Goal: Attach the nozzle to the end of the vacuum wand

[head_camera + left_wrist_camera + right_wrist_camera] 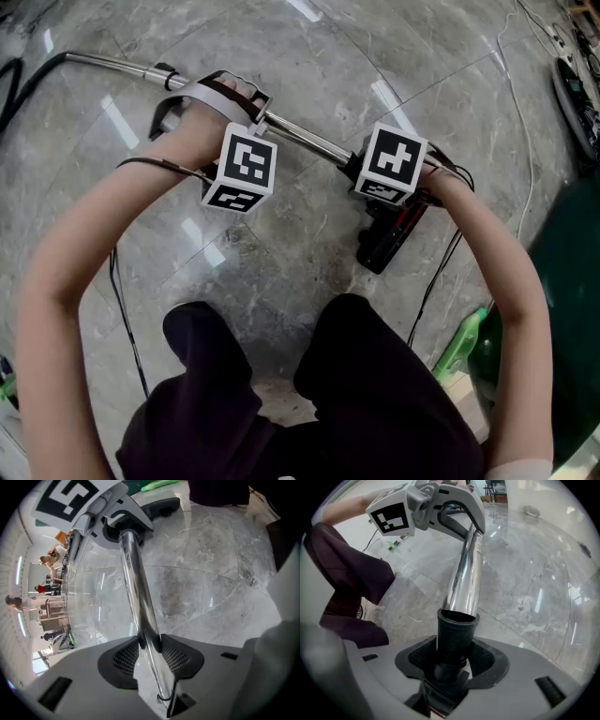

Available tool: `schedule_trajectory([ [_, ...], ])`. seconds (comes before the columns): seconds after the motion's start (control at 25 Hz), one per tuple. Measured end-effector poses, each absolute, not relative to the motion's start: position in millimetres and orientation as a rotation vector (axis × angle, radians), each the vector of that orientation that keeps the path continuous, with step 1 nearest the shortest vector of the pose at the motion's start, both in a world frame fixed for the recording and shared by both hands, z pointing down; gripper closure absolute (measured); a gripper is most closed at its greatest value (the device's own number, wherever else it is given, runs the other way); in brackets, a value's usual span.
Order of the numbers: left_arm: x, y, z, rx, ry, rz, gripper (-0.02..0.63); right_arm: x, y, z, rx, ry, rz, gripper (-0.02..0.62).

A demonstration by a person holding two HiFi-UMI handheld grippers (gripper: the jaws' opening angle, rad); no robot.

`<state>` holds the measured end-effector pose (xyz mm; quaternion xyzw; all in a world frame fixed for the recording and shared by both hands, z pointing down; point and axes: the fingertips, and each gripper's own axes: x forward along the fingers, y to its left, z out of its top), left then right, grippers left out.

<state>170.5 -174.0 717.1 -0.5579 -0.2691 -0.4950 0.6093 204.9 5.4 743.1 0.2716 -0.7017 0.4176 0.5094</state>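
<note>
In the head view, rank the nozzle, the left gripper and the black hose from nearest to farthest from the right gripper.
1. The nozzle: clamped in the jaws of the right gripper, its body trailing toward the person.
2. The left gripper: to the left along the wand, which it grips.
3. The black hose: far upper left corner, at the wand's other end.

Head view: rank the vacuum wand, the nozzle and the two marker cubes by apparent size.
1. vacuum wand: longest by far.
2. left marker cube and right marker cube: these look alike, so not ranked.
3. nozzle: smallest as seen, though the right cube hides part of it.
</note>
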Motion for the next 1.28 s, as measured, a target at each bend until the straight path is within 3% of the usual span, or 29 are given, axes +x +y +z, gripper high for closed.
schedule_trajectory([
  [0.44,166.5,-170.4,719.7,-1.193,-0.612,-1.056,0.442,201.6,5.9,741.3,0.438,-1.534,1.242,0.408],
  [0.76,150.1,-175.3,731.5,-1.173,-0.63,-1.041,0.44,181.9,-1.0,746.6,0.32,-1.504,1.159,0.409],
  [0.96,151.8,-174.2,733.8,-1.179,-0.627,-1.03,0.44,190.3,-7.0,739.1,0.507,-1.594,1.084,0.399],
  [1.08,149.8,-174.5,734.7,-1.171,-0.625,-1.037,0.44,207.9,-13.0,726.0,0.677,-1.627,0.984,0.317],
  [1.28,149.3,-174.2,734.7,-1.176,-0.622,-1.035,0.44,258.5,-7.0,657.1,1.463,-1.81,1.182,0.301],
])
